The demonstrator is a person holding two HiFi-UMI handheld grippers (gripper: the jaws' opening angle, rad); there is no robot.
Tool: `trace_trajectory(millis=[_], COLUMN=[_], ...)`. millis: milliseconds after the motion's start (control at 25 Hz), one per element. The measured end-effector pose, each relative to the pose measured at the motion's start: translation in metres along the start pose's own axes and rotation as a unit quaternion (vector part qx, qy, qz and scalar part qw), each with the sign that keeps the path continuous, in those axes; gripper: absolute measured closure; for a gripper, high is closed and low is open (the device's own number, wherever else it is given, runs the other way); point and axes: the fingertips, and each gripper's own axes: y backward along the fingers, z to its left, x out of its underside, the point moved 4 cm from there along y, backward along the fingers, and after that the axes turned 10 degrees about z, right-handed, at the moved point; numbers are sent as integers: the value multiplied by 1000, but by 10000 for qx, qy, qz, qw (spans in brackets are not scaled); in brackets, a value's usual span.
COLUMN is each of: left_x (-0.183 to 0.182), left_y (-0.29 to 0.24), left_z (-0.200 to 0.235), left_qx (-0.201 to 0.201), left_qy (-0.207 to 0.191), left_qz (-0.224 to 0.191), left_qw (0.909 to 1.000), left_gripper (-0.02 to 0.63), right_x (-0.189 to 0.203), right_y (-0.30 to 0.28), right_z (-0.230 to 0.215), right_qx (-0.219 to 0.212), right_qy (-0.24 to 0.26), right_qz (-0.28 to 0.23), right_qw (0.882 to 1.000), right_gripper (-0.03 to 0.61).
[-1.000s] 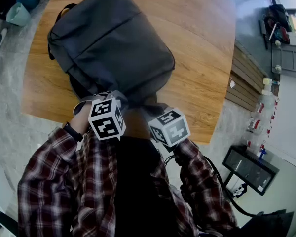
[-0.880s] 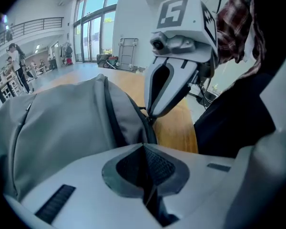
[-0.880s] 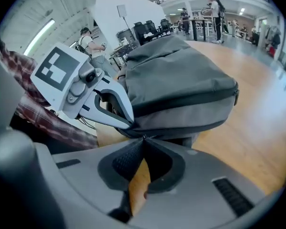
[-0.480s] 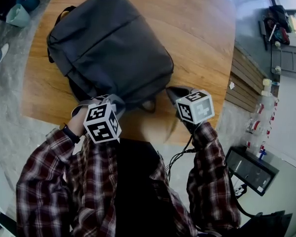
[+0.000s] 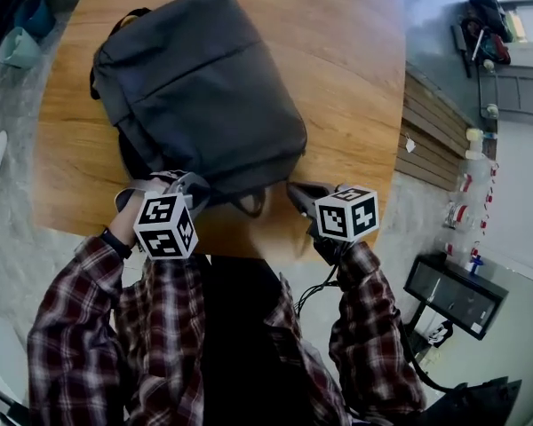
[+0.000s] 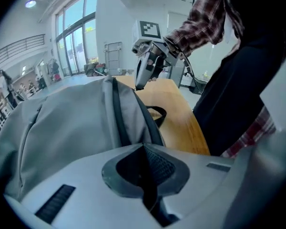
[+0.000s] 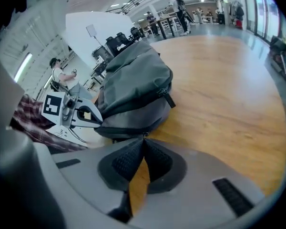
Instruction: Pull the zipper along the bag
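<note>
Backpack [image 5: 200,87] on wooden table [image 5: 346,78] | left hand-held gripper [image 5: 198,187], right hand-held gripper [image 5: 295,189] grip edge

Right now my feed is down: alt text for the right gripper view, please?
The right gripper has its fingers pinched together at the near edge of a grey backpack, apparently on its zipper pull. The backpack lies on a wooden table, and at left the left gripper, beside a plaid sleeve, clamps the backpack's edge.

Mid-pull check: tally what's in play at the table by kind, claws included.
Backpack: 1
Claw: 2, left claw and right claw
Wooden table: 1
Total: 4
</note>
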Motion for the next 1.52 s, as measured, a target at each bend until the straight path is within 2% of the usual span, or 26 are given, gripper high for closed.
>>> trace_trajectory(millis=[80,200,280,320,400,480,560,640,760,960,1080,1200,1280,1400,1520], left_x=[0,-1,-2,-4,-16,-38,-60,-72,-69,-65,-65,-65,-65,-62,-62], left_y=[2,9,15,19,33,44,42,24,-5,-11,-10,-10,-9,-9,-9], left_z=[13,42,60,66,67,61,53,43,36,43,41,40,40,40,39], left_qx=[102,61,-233,-346,-298,-134,-229,-345,-318,166,214,239,263,282,296], left_qy=[-281,-417,-227,19,711,1349,1616,1571,1649,2164,2244,2285,2281,2269,2252], left_qz=[149,526,731,702,252,-419,-760,-600,-248,-515,-544,-570,-592,-604,-632], left_qw=[9994,9977,9968,9969,9967,9899,9837,9851,9855,9748,9727,9716,9715,9716,9718], left_gripper=[607,607,607,607,607,607,607,607,607,607,607,607,607,607,607], right_x=[15,27,27,25,21,16,12,9,12,15,9,6,7,5,4], right_y=[0,-5,-13,-18,-25,-28,-30,-32,-40,-51,-58,-66,-65,-66,-70], right_z=[8,25,33,35,39,44,52,60,64,63,65,60,60,63,63], right_qx=[-190,-500,-709,-763,-803,-890,-1007,-1075,-867,-549,-370,-2,230,624,733], right_qy=[-341,-823,-1111,-1231,-1418,-1577,-1670,-1720,-1622,-1319,-1276,-1432,-1303,-826,-821], right_qz=[-103,-367,-549,-642,-830,-993,-1111,-1218,-1201,-891,-799,-736,-879,-1147,-1476], right_qw=[9992,9947,9898,9874,9831,9784,9745,9716,9756,9857,9879,9870,9873,9880,9829], right_gripper=[560,560,560,560,560,560,560,560,560,535,517,511,503,503,503])
